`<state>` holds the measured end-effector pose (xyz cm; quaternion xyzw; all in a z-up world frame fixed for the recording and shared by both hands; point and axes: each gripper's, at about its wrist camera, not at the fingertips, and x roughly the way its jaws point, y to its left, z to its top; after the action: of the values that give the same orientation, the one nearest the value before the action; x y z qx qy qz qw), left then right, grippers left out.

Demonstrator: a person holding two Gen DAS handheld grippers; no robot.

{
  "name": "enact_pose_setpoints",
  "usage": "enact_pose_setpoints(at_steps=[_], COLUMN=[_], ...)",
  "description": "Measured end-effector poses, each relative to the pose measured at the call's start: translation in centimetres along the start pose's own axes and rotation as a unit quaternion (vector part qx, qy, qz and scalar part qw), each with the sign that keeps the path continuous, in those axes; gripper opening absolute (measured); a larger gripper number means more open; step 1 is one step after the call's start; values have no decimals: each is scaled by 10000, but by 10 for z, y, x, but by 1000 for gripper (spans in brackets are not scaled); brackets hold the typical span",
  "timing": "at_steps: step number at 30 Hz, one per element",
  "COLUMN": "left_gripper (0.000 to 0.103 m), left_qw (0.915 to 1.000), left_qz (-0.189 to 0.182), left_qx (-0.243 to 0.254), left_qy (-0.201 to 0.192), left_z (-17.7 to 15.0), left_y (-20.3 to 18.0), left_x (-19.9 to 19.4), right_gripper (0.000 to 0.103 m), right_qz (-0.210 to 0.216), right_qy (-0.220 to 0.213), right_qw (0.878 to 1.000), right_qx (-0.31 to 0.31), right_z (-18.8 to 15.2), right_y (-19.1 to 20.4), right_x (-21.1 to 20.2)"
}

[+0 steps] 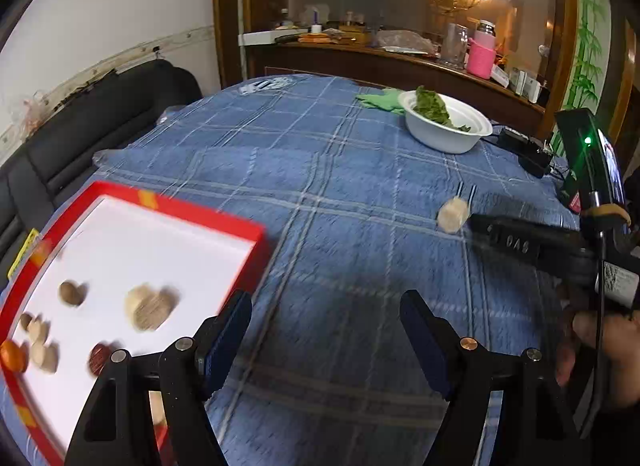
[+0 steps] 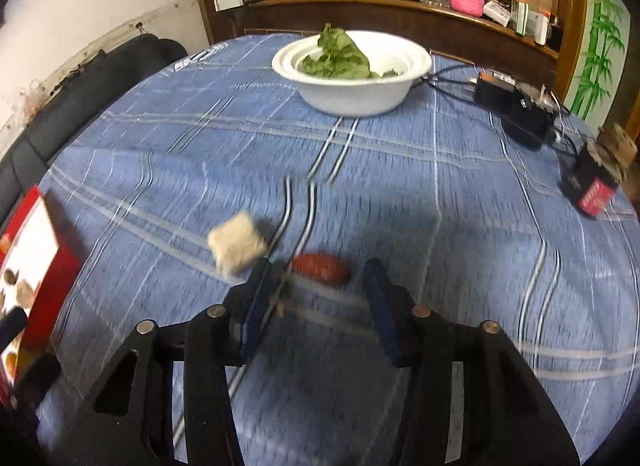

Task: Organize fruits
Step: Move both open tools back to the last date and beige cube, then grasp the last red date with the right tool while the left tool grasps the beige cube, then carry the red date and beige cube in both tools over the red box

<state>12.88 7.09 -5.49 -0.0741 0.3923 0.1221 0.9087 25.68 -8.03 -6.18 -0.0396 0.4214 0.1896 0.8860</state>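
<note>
Far left: red-rimmed tray (image 1: 256, 231) with a white floor, already holding small pieces, among them an orange fruit (image 1: 12, 356), a dark red one (image 1: 100, 358), a brown nut-like ball (image 1: 70, 293) and several pale chunks (blurred, exact kinds hard to tell). Probably the collecting spot for the fruits, hence parked at the cloth's left edge within easy reach.

Next, left gripper (image 1: 326, 340): wide open, holding nothing, hovering over bare blue plaid tablecloth (image 1: 340, 169) just right of the tray.

Centre: pale beige cube (image 2: 237, 246) lying loose on the cloth, just beside the right gripper's left finger. Right of it, a reddish oblong fruit (image 2: 320, 269) on the cloth, sitting between the spread fingers of the right gripper (image 2: 318, 310), which is open and empty, apparently lined up for a pick. Contact not evident.

Farther back and right: white bowl (image 2: 352, 97) of leafy greens (image 2: 338, 57), well apart from the loose pieces. Far right: black adapter and cables (image 2: 520, 113).
</note>
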Motion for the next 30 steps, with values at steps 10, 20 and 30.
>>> enact_pose_setpoints(at_steps=[10, 20, 30], left_gripper=[75, 31, 31], left_qw=[9983, 9956, 9949], left_qz=[-431, -265, -299], left_qx=[377, 819, 943], left_qy=[-139, 362, 217], left_z=[43, 58, 9], left_y=[-82, -118, -85], left_x=[46, 93, 18], right_gripper=[29, 29, 29], right_qz=[80, 63, 321], right_qy=[9, -94, -251], right_qw=[9998, 9986, 9983], right_qx=[205, 510, 413], right_z=[-28, -71, -91], right_y=[-33, -66, -35], right_x=[-27, -70, -98])
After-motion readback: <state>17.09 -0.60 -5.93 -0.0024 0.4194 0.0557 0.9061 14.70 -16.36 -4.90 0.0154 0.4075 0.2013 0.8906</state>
